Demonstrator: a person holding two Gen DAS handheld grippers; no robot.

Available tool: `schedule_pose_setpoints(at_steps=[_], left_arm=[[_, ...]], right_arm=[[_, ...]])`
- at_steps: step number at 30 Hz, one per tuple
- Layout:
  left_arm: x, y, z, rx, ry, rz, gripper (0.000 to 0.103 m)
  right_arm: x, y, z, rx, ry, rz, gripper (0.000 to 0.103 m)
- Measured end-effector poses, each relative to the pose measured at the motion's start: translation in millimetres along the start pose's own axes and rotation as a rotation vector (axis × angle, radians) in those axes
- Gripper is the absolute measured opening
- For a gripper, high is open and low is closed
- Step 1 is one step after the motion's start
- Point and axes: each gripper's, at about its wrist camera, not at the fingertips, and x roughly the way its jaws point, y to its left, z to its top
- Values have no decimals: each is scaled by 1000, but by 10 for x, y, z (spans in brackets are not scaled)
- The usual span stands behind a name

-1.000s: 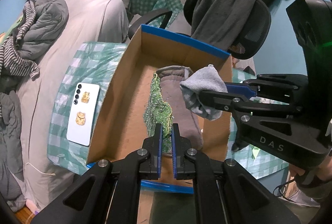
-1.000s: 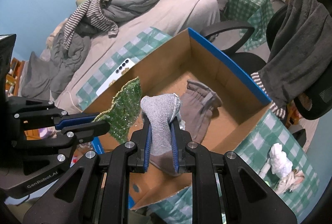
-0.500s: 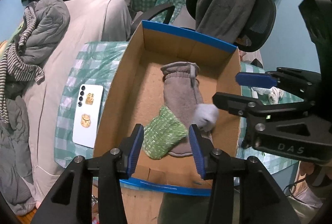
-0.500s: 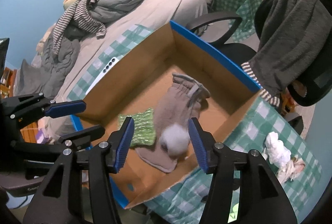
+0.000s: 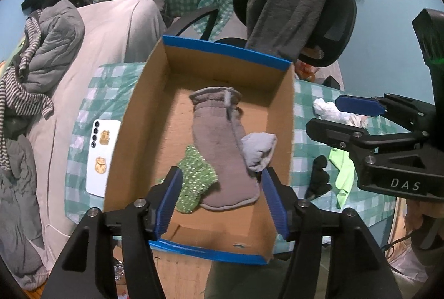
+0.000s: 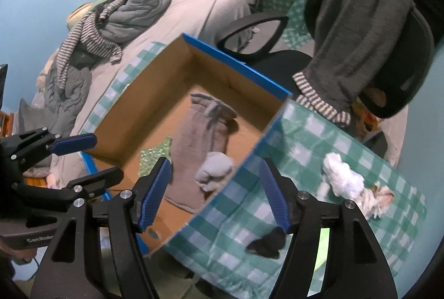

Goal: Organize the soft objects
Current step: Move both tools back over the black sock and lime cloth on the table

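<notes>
Black left claw [image 5: 222,196], ribbed blue pads [image 5: 169,199], silver screws [image 5: 138,202]

Matt brown corrugated-cardboard box [image 5: 144,116] with glossy blue edging; inside it, fuzzy taupe knit sock [image 5: 219,149], seemingly glittery green knit cloth [image 5: 194,179].

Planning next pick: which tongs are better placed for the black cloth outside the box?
Right. The right tongs sit open just above the black cloth on the tablecloth; the left tongs hang over the box.
</notes>
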Motion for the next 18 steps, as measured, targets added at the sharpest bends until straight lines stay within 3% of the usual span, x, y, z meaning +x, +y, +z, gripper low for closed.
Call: schedule_pose_setpoints(at_steps=[4, 18], left_arm=[[-10, -160, 13, 20, -2, -4, 68], [45, -821, 31, 116, 19, -44, 71]], right_arm=[[-59, -192, -116, 31, 7, -17, 67], [-249, -858, -592, 144, 33, -75, 67]])
